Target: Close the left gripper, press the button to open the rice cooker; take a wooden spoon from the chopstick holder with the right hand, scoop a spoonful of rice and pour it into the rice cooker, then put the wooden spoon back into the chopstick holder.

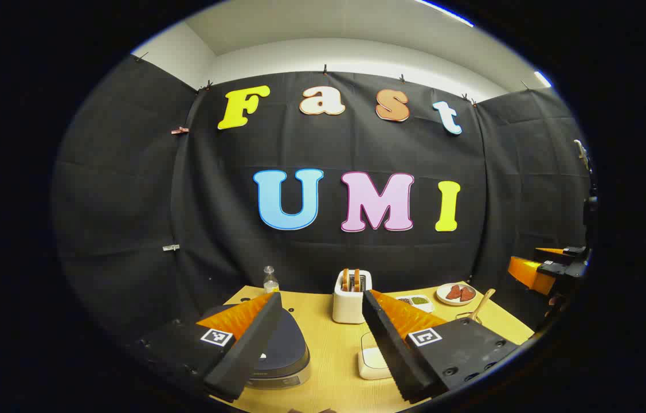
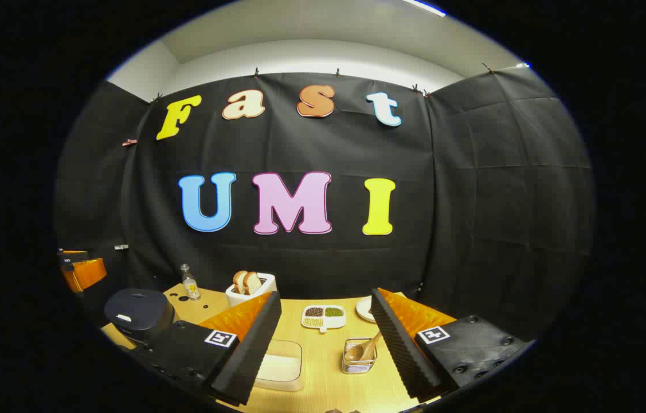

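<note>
Now your dark, rounded rice cooker [image 1: 280, 350] sits closed on the left of the wooden table [image 1: 328, 344], under your left gripper [image 1: 323, 338].
Both tongs stand wide, holding nothing; the right gripper [image 2: 325, 344] faces the wire chopstick holder [image 2: 359, 357] with its smooth wooden spoon [image 2: 360, 350], beside a clear rice box [image 2: 280, 364].

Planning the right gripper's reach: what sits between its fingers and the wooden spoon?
Only bare table; right gripper view shows the wooden spoon in its chopstick holder ahead.

Rice cooker [image 1: 277, 355] partly hidden behind left gripper's fingers [image 1: 248, 344].
</note>
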The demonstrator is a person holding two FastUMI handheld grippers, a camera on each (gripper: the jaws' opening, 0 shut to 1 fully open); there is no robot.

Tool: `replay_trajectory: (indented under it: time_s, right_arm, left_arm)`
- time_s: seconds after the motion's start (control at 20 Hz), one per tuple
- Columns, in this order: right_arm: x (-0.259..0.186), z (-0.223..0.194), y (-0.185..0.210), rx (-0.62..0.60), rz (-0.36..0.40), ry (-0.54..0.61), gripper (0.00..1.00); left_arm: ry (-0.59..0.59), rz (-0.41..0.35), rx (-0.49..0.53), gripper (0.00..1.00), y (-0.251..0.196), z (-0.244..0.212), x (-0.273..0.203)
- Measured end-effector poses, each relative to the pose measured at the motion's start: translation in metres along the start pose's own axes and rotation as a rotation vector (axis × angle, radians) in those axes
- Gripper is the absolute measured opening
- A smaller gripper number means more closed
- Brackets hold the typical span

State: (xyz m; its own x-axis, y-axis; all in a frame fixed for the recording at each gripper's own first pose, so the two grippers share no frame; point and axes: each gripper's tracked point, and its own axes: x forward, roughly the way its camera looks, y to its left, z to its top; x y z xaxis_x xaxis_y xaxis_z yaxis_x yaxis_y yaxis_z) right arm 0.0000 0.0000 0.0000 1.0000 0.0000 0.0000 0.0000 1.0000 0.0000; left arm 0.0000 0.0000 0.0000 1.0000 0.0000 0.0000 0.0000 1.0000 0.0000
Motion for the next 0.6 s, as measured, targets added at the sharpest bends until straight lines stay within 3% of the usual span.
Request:
replay_trajectory:
  time_s: [0.6]
  right_arm:
    - [0.005, -0.005, -0.010, 0.016, -0.025, 0.025, 0.98]
  left_arm:
    - [0.044, -0.040, -0.021, 0.95, -0.013, -0.010, -0.005]
